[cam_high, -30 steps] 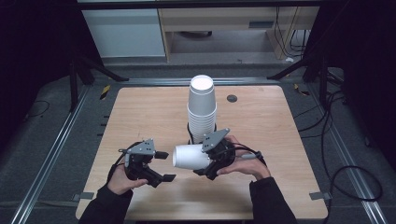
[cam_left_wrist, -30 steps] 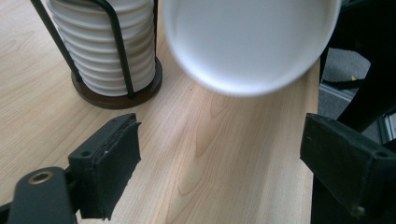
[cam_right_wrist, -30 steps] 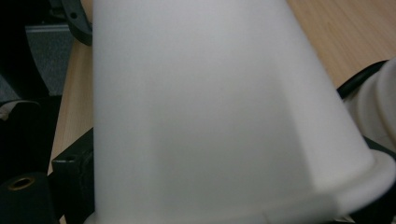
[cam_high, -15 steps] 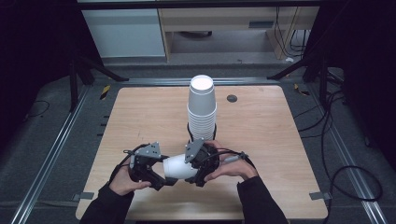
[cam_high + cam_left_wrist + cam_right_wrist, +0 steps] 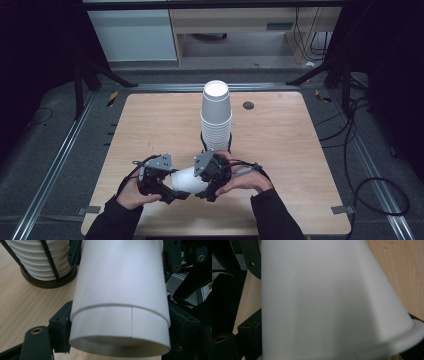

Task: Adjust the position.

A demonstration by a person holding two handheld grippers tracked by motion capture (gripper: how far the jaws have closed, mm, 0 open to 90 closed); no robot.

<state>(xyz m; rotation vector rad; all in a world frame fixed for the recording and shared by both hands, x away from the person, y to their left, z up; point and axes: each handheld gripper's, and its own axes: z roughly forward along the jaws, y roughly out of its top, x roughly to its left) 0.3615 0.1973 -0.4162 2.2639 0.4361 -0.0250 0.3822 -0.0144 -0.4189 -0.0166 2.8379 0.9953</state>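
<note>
1. A cup (image 5: 187, 180) lies sideways in the air between the two grippers, near the table's (image 5: 280, 150) front edge, just this side of the stack (image 5: 216, 117).
2. Left gripper (image 5: 167, 187): its jaws have just been closing, and in the left gripper view they sit against both sides of the cup's narrow end (image 5: 120, 335), which looks like two nested cups.
3. Right gripper (image 5: 202, 186): clamped on the rim end, the wall (image 5: 324, 302) between its jaws.
4. My guess is they are being pulled apart: both ends are gripped, the separating pull remains.
5. Left hand (image 5: 131, 194) comes in low, pointing right; right hand (image 5: 242, 180) points left, forearms angled inward.
6. The stack stands upright in its holder (image 5: 47, 282), beyond the grippers.
</note>
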